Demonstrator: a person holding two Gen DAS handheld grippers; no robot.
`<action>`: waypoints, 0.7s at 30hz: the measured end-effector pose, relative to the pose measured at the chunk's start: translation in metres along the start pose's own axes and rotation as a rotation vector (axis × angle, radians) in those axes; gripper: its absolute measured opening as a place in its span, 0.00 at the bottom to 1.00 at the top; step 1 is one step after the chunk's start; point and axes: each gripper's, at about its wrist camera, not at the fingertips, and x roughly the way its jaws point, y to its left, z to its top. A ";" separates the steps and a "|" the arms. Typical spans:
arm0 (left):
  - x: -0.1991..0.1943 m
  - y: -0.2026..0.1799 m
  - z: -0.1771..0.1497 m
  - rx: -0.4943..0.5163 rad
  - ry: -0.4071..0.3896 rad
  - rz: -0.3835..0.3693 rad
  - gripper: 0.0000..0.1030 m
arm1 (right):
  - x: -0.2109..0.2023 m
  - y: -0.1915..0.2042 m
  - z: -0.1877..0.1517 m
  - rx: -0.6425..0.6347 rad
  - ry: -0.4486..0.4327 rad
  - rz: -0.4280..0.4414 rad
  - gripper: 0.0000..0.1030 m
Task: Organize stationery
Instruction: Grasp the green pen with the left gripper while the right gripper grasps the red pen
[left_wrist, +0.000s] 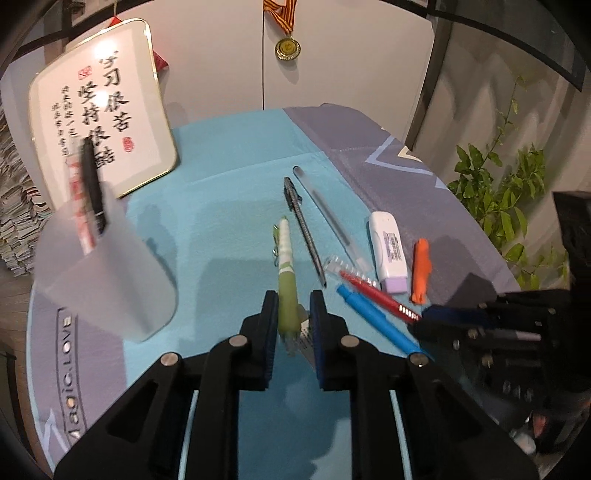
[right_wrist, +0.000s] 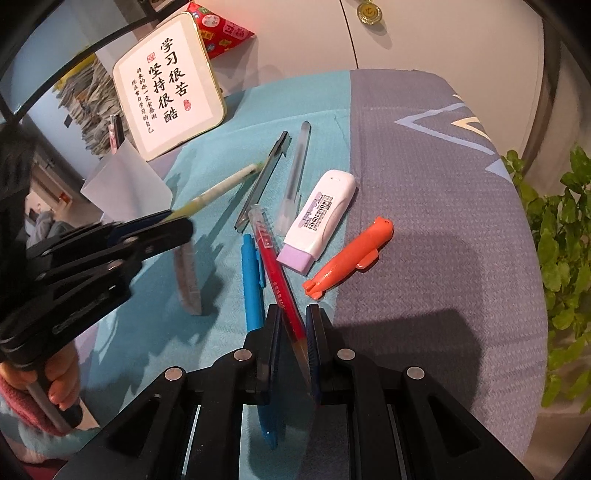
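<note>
green pen (left_wrist: 287, 291) clamped between left gripper (left_wrist: 293, 314) fingers; red pen (right_wrist: 282, 291) clamped between right gripper (right_wrist: 293, 332) fingers.

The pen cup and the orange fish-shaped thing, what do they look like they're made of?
Pen cup: probably frosted, translucent plastic with a matte finish; the pens inside show through only as blurs.
Orange fish-shaped thing: likely glossy moulded plastic; its smooth body carries bright highlights and moulded fins. Whether it is hard or rubbery cannot be told.
</note>
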 end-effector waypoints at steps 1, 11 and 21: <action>-0.006 0.002 -0.003 0.000 -0.010 0.002 0.15 | -0.001 0.001 0.000 0.001 -0.003 0.003 0.13; -0.021 0.023 -0.042 -0.034 0.048 0.006 0.08 | -0.013 0.009 -0.006 0.016 -0.015 -0.015 0.13; -0.032 0.014 -0.065 -0.004 0.066 -0.036 0.09 | -0.026 0.008 -0.016 0.062 -0.024 -0.020 0.13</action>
